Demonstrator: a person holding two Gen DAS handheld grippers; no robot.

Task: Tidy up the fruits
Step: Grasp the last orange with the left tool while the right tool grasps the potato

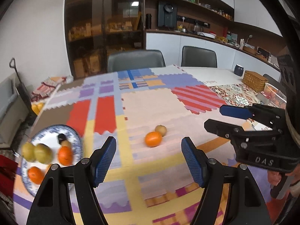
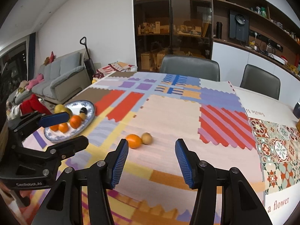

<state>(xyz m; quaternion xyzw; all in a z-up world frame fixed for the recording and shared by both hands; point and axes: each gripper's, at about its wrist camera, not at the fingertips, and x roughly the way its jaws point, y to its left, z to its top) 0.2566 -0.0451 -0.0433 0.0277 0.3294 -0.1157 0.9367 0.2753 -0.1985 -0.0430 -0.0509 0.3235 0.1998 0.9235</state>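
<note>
An orange (image 1: 153, 139) and a small tan fruit (image 1: 161, 130) lie touching on the patchwork tablecloth, also in the right wrist view: orange (image 2: 133, 140), tan fruit (image 2: 146, 138). A blue-patterned plate (image 1: 76, 136) (image 2: 90, 105) at the left holds several fruits: oranges, yellow-green fruits, a dark one. My left gripper (image 1: 149, 156) is open and empty, just short of the loose orange; it shows in the right wrist view (image 2: 61, 129) beside the plate. My right gripper (image 2: 151, 161) is open and empty, the loose fruits just ahead to its left; it shows in the left wrist view (image 1: 213, 117).
Two grey chairs (image 2: 189, 67) stand at the table's far side. A woven box (image 1: 255, 80), a dark mug (image 1: 238, 70) and a white basket (image 1: 275, 93) sit at the far right. A sofa (image 2: 61, 75) stands beyond the table's left edge.
</note>
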